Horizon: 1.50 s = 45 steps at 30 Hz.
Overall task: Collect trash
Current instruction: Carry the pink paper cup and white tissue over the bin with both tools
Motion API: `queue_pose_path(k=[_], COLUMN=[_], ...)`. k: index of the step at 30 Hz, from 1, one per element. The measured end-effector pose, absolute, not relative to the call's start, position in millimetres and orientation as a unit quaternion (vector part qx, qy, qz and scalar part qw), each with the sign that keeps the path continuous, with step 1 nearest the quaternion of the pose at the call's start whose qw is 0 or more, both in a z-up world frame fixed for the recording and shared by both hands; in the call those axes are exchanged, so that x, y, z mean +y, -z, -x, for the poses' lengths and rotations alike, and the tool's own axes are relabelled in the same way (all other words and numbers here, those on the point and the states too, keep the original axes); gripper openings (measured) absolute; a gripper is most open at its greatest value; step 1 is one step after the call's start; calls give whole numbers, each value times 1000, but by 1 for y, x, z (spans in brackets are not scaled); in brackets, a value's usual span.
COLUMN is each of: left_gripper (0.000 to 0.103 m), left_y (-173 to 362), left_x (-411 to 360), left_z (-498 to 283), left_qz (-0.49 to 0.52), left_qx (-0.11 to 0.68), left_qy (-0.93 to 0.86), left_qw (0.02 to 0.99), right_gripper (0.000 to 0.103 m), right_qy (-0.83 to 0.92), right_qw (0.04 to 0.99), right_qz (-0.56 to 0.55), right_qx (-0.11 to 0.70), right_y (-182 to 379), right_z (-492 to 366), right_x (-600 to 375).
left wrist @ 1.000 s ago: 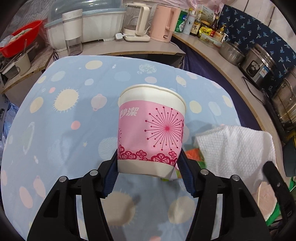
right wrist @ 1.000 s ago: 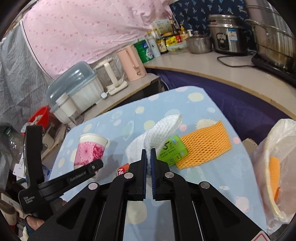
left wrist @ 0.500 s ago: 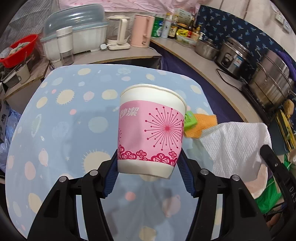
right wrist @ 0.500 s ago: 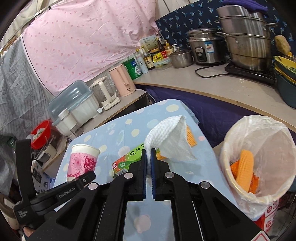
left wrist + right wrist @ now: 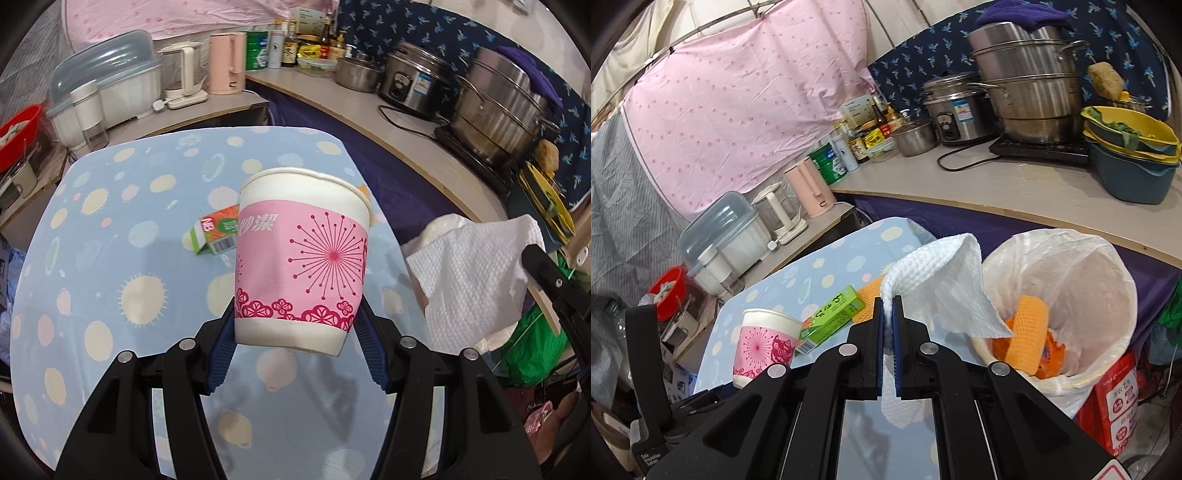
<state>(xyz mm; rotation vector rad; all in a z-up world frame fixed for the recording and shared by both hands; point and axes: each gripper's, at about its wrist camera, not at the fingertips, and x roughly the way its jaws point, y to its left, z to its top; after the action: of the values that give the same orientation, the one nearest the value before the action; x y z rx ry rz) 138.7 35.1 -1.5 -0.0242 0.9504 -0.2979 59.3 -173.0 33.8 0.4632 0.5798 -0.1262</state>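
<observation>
The left gripper (image 5: 295, 328) has its blue fingers (image 5: 221, 354) clamped on the base of a pink-and-white paper cup (image 5: 301, 258), which is carried upright and clear of the tabletop (image 5: 110, 221). The right gripper (image 5: 887, 314) has its fingers (image 5: 878, 332) pressed almost together on a white paper towel (image 5: 945, 284), whose loose end droops toward the trash bin (image 5: 1108, 266) at about 3 o'clock in the right wrist view.

The chief risk, as I judge it, lies with the towel: it is pinched by a fold only, and the free flap hangs at the near rim of the white liner, so an early release could leave it draped over the edge or dropped beside the bin. The cup is gripped low, so a quick swing could tip it out of the fingers. The two grippers also travel close together and could knock each other over the bin mouth.

Both grippers point downward, the left more steeply than the right. A green carton (image 5: 831, 317) and an orange foam net (image 5: 870, 295) remain on the tabletop, at roughly 11 o'clock from the right fingers. More orange netting (image 5: 1027, 328) already lies in the bin.
</observation>
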Motion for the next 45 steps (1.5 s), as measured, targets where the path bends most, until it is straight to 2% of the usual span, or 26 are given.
queue_pose_path(k=[21,36,39,40,45], left_gripper=[57,57,57,57,57], left_y=[7,12,13,14,17], left_x=[-51,-82,-90,-93,-111], left_z=[-115,-116,-117,-117,-119], left_qz=[-41,-59,-64,-65,-73], left_qx=[459,461,462,462,463], left_qy=[198,211,215,216,222], left_qw=[865,860,858,858,855], right_gripper=[5,5,6,10,11], right_qy=[162,190,189,190,192], right_qw=[915,895,891,889,888], right_qz=[-266,-280,-284,-287,-281], right_qx=[257,291,301,304,310], right_y=[-22,17,23,25,26], right_z=[-21,-40,-43,-43,-41], right_x=[-283,-316,-317,-318,-321])
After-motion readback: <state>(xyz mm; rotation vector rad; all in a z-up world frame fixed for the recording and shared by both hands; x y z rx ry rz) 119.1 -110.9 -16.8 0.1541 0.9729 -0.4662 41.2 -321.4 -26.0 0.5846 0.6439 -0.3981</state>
